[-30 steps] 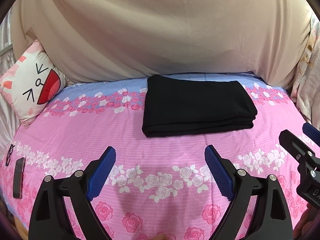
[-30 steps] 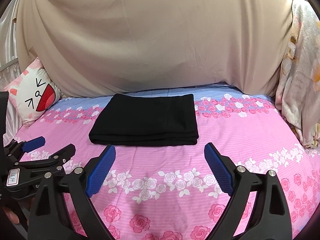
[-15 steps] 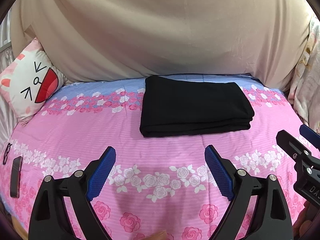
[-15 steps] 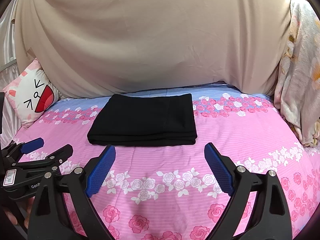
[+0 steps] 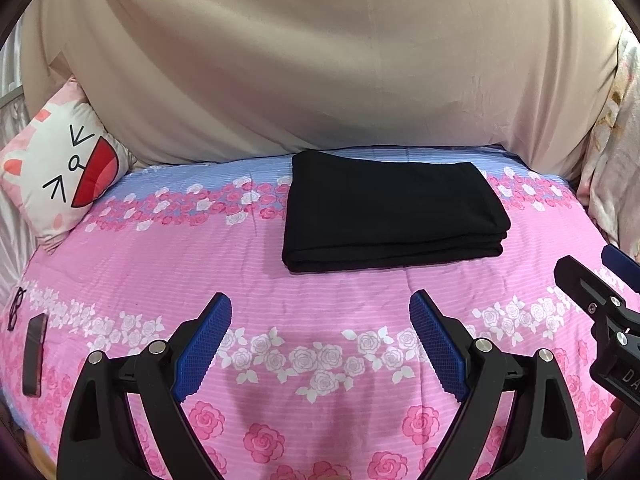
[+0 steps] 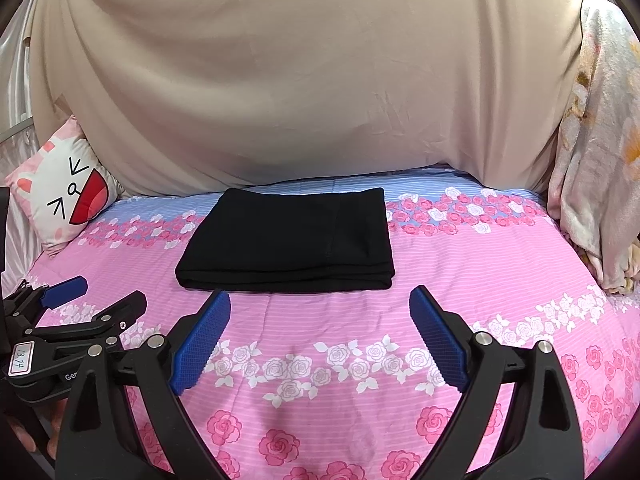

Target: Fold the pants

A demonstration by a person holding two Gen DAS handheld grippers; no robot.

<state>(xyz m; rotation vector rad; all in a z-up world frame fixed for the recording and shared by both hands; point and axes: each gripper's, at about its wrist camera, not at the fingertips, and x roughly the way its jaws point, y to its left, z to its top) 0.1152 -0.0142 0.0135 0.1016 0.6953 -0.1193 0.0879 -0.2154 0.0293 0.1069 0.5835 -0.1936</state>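
Note:
The black pants (image 5: 392,212) lie folded into a flat rectangular stack on the pink floral bedspread (image 5: 320,300), towards the back of the bed. In the right wrist view the same pants (image 6: 288,240) sit just beyond the fingertips. My left gripper (image 5: 320,308) hovers open over bare bedspread, short of the pants, with nothing between its blue pads. My right gripper (image 6: 320,300) is likewise open and empty, its tips close to the stack's front edge. Each gripper shows at the edge of the other's view: the right gripper (image 5: 600,304) and the left gripper (image 6: 92,300).
A cat-face cushion (image 5: 60,184) leans at the back left. A beige sheet (image 5: 320,60) hangs behind the bed. A floral blanket (image 6: 596,160) drapes at the right. Glasses (image 5: 15,308) and a dark phone (image 5: 34,354) lie near the left edge.
Both views have shifted only slightly; the pants lie in the same place and both grippers stay open and empty.

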